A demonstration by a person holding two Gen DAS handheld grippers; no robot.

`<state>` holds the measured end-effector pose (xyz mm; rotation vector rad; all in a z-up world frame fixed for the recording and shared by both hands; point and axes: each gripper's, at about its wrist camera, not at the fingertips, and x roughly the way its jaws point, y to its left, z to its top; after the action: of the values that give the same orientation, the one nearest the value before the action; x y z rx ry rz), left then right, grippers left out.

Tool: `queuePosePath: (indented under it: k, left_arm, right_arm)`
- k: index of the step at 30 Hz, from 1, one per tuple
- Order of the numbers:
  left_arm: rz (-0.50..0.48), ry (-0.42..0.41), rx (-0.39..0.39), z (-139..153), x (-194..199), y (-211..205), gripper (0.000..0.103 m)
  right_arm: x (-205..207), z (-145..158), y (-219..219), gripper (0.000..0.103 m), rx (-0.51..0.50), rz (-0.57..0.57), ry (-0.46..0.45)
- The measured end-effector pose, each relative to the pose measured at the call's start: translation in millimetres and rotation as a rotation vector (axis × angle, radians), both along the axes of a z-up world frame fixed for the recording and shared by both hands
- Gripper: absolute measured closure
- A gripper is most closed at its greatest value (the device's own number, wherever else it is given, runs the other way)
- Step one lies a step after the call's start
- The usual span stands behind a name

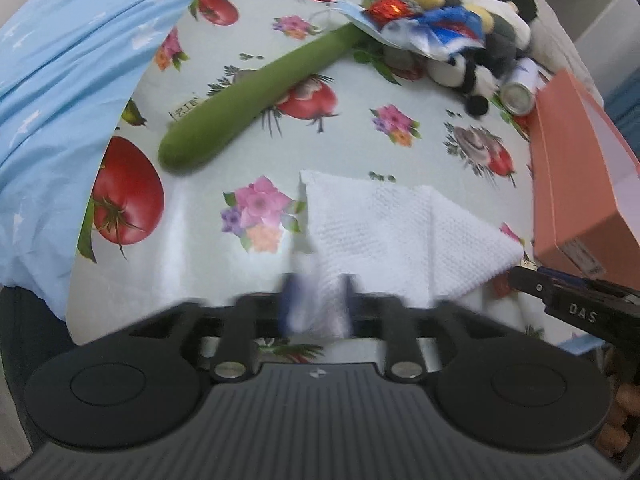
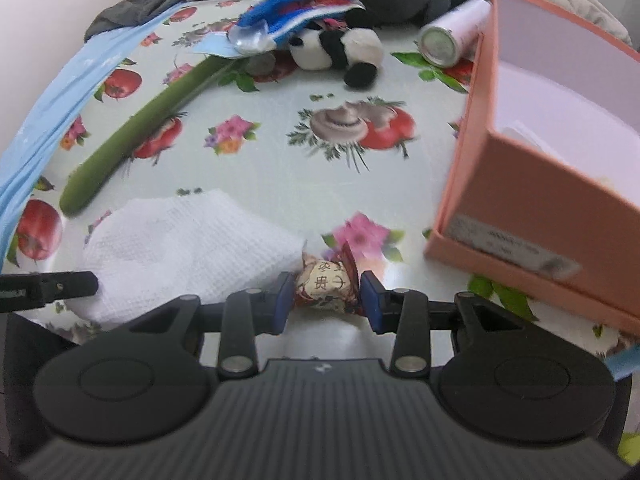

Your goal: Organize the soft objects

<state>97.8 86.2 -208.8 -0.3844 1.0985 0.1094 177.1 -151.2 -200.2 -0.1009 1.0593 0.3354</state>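
The right gripper (image 2: 325,295) clamps a wrapped candy (image 2: 326,286) between its 2 fingers, beside a pink box (image 2: 536,216) on the surface (image 2: 260,168). The left gripper (image 1: 316,304), blurred, has its fingers parted around a white napkin (image 1: 384,232), grip unclear.

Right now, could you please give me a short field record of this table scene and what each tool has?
surface: tablecloth with fruit and flower print
left tool: blurred, white napkin between its fingers
right tool: shut on wrapped candy
container: open pink box, at right
far side: panda plush, green plush stick, can
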Motion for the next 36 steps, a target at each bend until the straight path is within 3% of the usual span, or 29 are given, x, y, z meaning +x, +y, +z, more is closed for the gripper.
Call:
queuePosePath:
  k: [1, 5, 9, 18, 30, 36]
  left_arm:
    - [-0.009, -0.017, 0.011, 4, -2, -2, 0.035]
    - [-0.087, -0.076, 0.035, 17, -2, -13, 0.031]
    - [-0.238, -0.111, 0.067, 19, 11, -36, 0.019]
    - [-0.448, -0.019, 0.178, -24, 44, -80, 0.018]
    - [-0.414, -0.005, 0.206, -39, 53, -83, 0.018]
    - [-0.398, -0.007, 0.237, -37, 53, -84, 0.029]
  right_arm:
    - [-2, -1, -2, 0.063, -0.004, -0.004, 0.002]
    - [-9, -5, -12, 0.063, -0.003, -0.024, 0.01]
    - [-9, -9, -19, 0.063, 0.012, -0.051, 0.029]
    - [-6, -9, -36, 0.063, 0.026, -0.091, 0.029]
    - [-3, -15, -51, 0.063, 0.041, -0.123, 0.055]
    - [0, -16, -50, 0.063, 0.046, -0.12, 0.061]
